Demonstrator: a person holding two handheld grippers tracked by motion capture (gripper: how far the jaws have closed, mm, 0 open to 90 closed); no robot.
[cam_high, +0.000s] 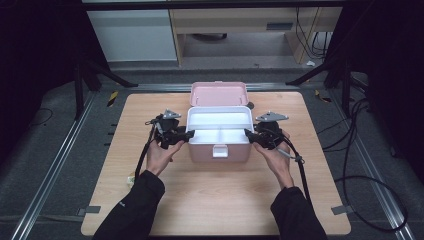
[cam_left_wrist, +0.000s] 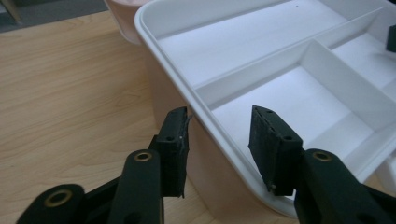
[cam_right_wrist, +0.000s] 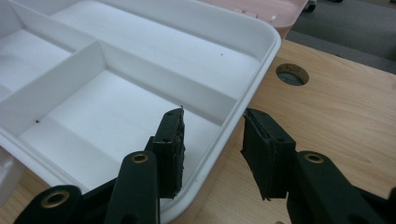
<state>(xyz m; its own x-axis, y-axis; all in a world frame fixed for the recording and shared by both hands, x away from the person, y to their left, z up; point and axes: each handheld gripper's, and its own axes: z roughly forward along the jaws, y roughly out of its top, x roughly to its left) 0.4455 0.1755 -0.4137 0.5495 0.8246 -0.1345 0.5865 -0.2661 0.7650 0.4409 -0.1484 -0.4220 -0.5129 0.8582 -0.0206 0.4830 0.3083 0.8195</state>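
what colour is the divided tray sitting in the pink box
White. The tray and its dividers show best in the left gripper view, set inside the pink box.

A light wooden tabletop (cam_high: 210, 200) with rounded corners fills the middle of the high view. A pink box (cam_high: 219, 145) with a white compartment tray stands directly on it, above centre, lid open toward the frame's top. A round hole (cam_right_wrist: 292, 73) pierces the wood beside it.
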